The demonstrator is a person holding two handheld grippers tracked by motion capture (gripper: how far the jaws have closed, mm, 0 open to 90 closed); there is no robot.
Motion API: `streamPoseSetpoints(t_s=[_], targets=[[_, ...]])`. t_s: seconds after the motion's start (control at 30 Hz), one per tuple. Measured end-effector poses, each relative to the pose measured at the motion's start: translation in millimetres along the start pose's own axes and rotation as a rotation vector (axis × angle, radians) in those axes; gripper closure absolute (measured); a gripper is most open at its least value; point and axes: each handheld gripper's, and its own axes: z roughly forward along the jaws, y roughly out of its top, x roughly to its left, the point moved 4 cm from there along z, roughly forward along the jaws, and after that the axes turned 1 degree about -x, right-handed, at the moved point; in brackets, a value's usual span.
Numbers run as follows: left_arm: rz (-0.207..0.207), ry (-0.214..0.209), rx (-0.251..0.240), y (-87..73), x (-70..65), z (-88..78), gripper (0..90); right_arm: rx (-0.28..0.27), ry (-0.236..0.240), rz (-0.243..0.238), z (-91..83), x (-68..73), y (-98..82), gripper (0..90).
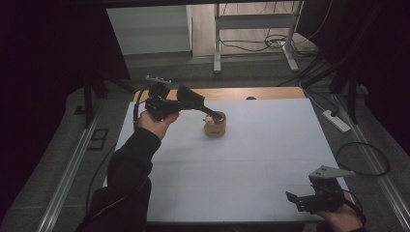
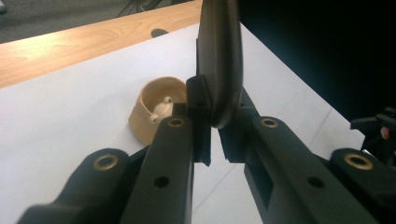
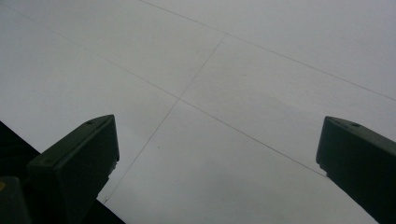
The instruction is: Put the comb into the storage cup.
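1. The left hand-held gripper (image 1: 186,100) is clamped on a black tool (image 2: 219,65). It looks like a spatula or scoop with a flat, rounded blade, and the jaws pinch that wide end edge-on, as the left gripper view makes clear.

2. In the high view the tool's thin end reaches down into a small tan cup (image 1: 214,124), which sits on the white bench (image 1: 270,159) toward the far-left part, just right of the left hand (image 1: 155,123). The left gripper view shows the cup open-topped with some small nub inside; I can't tell what that is.

3. Handling guess: the tool looks like stiff, smooth plastic, light, and probably a bit slippery between the pads. Held by the broad blade it shouldn't twist much, but the long end gives leverage, so any sideways push at the tip could swivel it in the grip.

4. The cup looks light and isn't held down by anything, so stirring or prying inside it could easily tip it or skate it across the bench. If it needs steadying, I'd grab it by the outer wall near the rim.

5. The right hand-held gripper (image 1: 302,200) sits at the near-right corner of the bench, jaws wide apart with nothing between them, well away from the cup.
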Motion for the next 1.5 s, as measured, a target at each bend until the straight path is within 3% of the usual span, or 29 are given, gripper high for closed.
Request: streamPoseSetpoints(t_s=[0.6,1.5], targets=[[-0.010,0.066,0.029,11.4,16.7,18.9,83.1,0.004,0.005,0.005,0.4,-0.7,-0.4,0.0],[-0.039,0.092,0.117,2.8,35.1,56.6,83.1,0.010,0.016,0.004,0.6,-0.8,-0.4,0.0]])
